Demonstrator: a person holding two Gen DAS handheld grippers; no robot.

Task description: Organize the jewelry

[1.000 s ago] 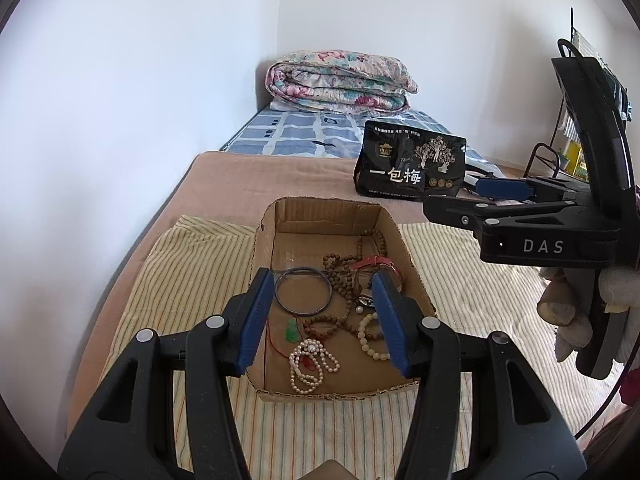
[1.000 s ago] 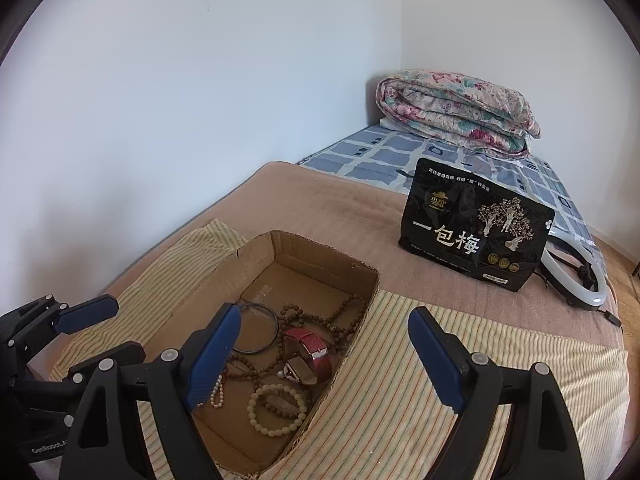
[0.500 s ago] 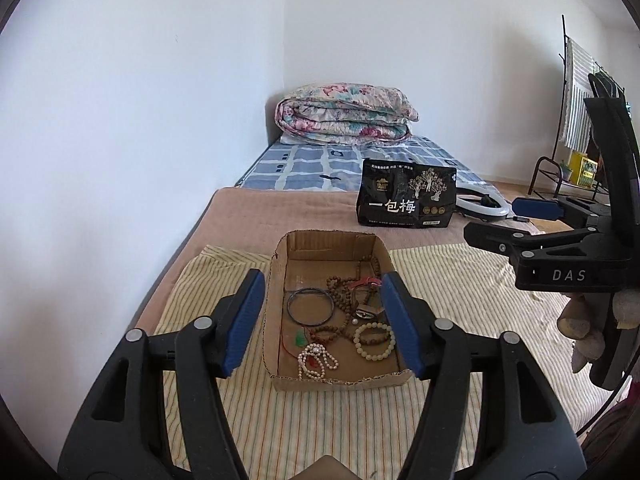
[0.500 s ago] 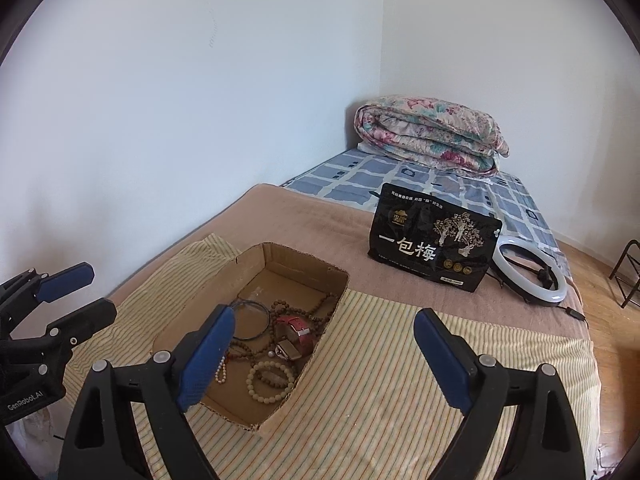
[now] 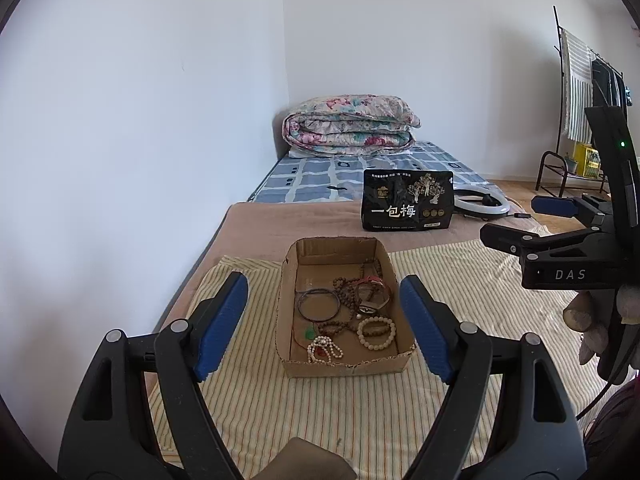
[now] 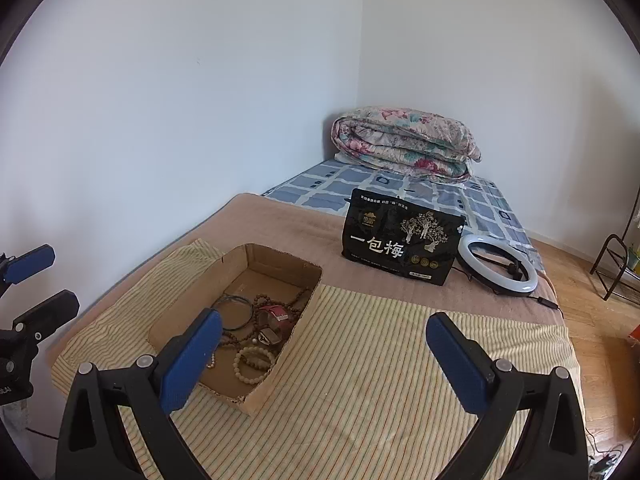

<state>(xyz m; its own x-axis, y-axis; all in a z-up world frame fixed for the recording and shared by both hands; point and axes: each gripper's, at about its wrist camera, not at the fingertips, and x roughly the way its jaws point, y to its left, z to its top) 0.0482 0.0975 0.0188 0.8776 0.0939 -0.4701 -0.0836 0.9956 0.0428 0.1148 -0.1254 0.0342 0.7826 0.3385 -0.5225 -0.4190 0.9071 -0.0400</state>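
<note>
Jewelry (image 5: 346, 312) fills the cardboard box (image 5: 344, 365); only the right view shows floor; both grippers gape.

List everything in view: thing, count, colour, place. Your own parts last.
Shallow cardboard box: one, brown, on striped cloth.
Striped cloth: one, yellow-green, over tan blanket.
Thin dark bangle: one, inside box.
Cream bead bracelet: one, box, near end.
Small white bead strand: one, box, near end.
Brown bead strands: tangled, box middle; count unclear.
Red band: one, box.
Black printed pouch: one, upright beyond box.
White ring light: one, beside pouch.
Folded floral quilt: one, far corner.
Left gripper: blue pads, open.
Right gripper: blue pads, open.
</note>
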